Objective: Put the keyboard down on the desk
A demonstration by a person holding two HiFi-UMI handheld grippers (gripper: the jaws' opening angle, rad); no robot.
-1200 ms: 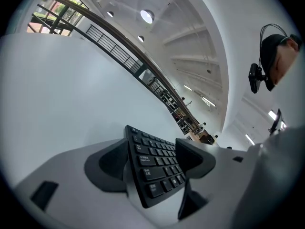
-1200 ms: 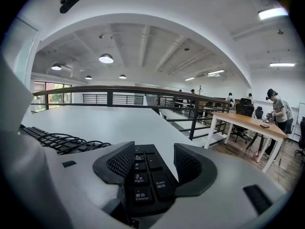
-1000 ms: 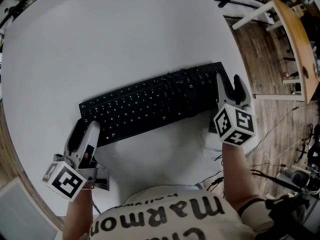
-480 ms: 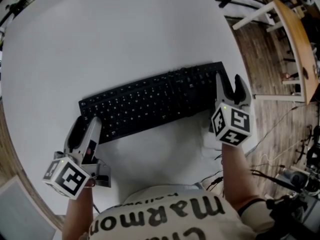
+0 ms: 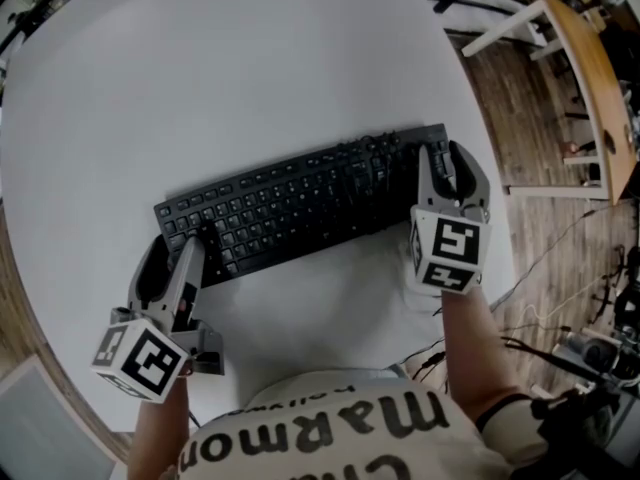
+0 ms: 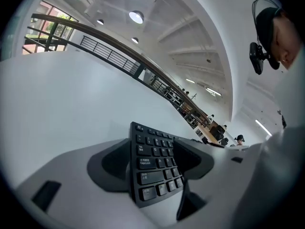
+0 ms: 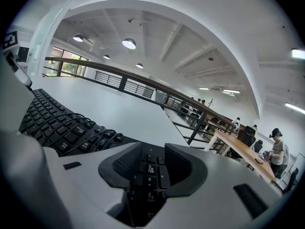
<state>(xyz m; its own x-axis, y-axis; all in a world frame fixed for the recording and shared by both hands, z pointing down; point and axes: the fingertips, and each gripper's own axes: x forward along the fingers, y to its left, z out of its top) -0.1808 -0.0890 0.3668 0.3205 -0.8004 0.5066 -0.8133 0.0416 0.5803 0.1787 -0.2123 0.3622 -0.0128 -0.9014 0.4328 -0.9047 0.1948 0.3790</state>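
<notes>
A black keyboard (image 5: 300,203) lies slantwise on the round white desk (image 5: 250,58). My left gripper (image 5: 172,250) is at its left end. In the left gripper view the keyboard (image 6: 155,163) stands edge-on between the pads, one behind it and one on the keys. Those jaws have just been closing. My right gripper (image 5: 445,158) is at the number-pad end. In the right gripper view the keys (image 7: 151,168) fill the gap between the pads, and these jaws have also just been closing onto it. Both grippers look shut on the keyboard.
The desk's curved edge runs close beside my right gripper and behind my left one. Beyond it lies wooden floor (image 5: 530,98) with loose cables (image 5: 560,338) and a wooden table (image 5: 600,78) at the far right. The person's shirt (image 5: 330,428) fills the bottom.
The right gripper has rolled and slid left over the keyboard's right end, and its jaws have narrowed. The left gripper has rolled a little, and the keyboard's left end has shifted slightly.
</notes>
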